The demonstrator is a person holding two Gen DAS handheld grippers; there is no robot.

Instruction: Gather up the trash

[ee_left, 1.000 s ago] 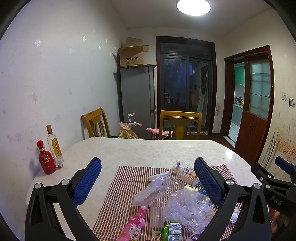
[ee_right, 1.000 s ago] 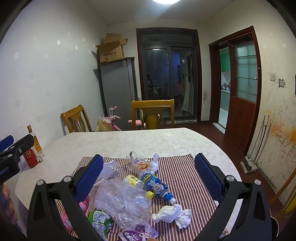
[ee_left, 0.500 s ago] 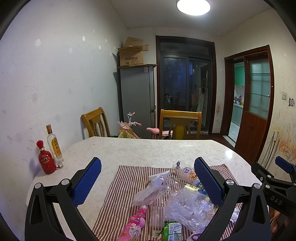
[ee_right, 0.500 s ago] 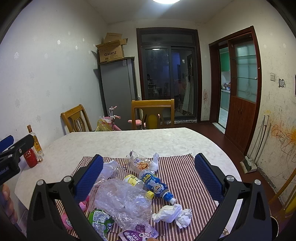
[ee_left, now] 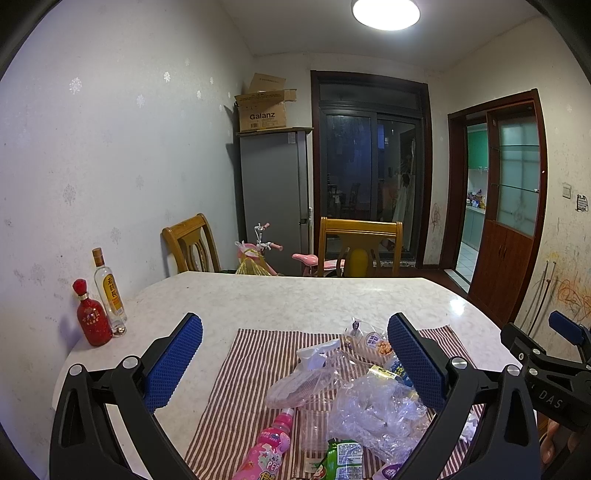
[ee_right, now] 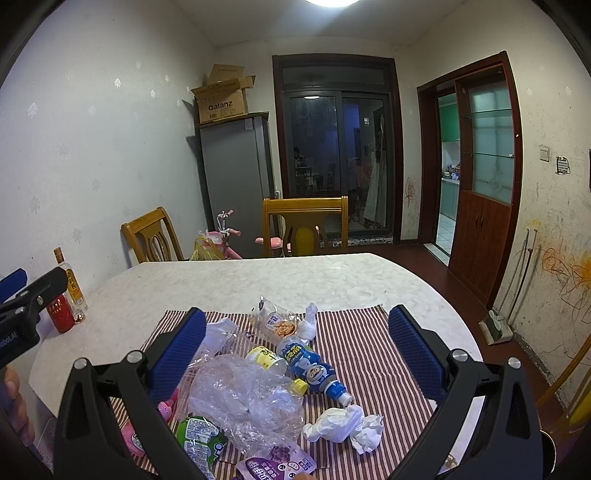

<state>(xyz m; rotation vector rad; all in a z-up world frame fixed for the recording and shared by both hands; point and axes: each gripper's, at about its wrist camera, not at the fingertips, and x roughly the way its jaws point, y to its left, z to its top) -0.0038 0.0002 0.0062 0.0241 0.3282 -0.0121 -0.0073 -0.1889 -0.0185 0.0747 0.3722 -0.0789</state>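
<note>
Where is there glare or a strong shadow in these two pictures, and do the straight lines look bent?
Left wrist view: ceiling lamp blown out, glare spot on the table, red bottle shadows the wall. Right wrist view: lamp cut off at top, door frame bowed by fisheye.

The right gripper (ee_right: 297, 354) hangs wide open above a striped cloth (ee_right: 365, 354) at the tabletop's (ee_right: 258, 280) near edge. Beneath it lie a crumpled clear bag (ee_right: 247, 400), a blue bottle (ee_right: 314, 371) and wadded tissue (ee_right: 345, 424).

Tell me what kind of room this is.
Most likely a home dining room: a marble-look table with wooden chairs, a fridge in the corner, and a child's tricycle behind the table.
</note>
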